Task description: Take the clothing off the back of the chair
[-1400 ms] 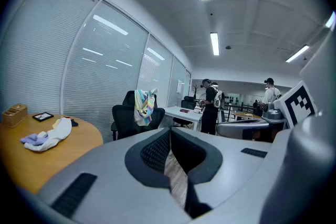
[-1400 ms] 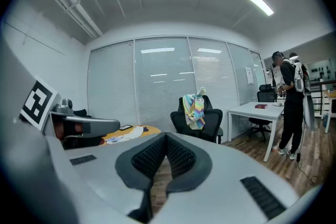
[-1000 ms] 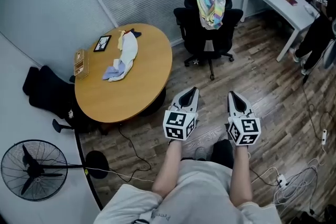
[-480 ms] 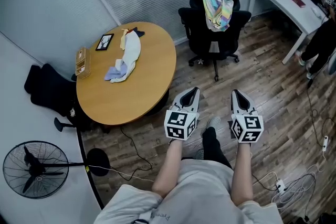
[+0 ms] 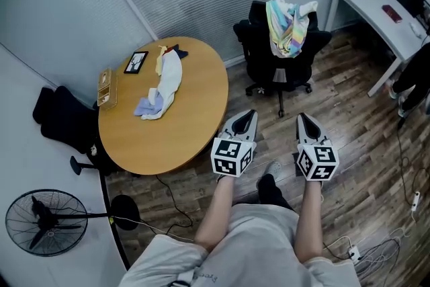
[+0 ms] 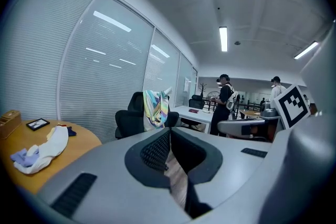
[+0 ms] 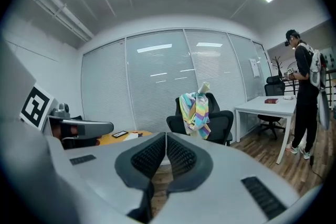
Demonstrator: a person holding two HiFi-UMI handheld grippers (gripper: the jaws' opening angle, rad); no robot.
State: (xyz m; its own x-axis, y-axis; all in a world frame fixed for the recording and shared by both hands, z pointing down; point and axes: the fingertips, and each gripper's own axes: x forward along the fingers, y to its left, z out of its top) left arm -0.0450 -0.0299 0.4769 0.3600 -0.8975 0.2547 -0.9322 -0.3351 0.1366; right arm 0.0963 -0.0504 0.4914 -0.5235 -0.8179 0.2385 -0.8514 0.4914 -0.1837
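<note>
A pastel striped garment (image 5: 287,26) hangs over the back of a black office chair (image 5: 279,60) by the window blinds; the same garment (image 6: 156,108) shows in the left gripper view, and as the garment (image 7: 195,113) in the right gripper view. Both grippers are held side by side well short of the chair, pointing toward it. My left gripper (image 5: 246,117) (image 6: 169,135) is shut with nothing in it. My right gripper (image 5: 302,119) (image 7: 166,140) is shut and empty too.
A round wooden table (image 5: 188,124) at the left carries white and blue cloths (image 5: 161,84), a tablet (image 5: 136,62) and a small box (image 5: 104,88). A white desk (image 5: 373,3) stands at the right, a fan (image 5: 44,222) at lower left. People (image 6: 226,104) stand beyond the desk. Cables (image 5: 376,245) lie on the floor.
The chair with the garment and the table have slid down and right in the head view as I walk closer. Both grippers stay shut, side by side.
</note>
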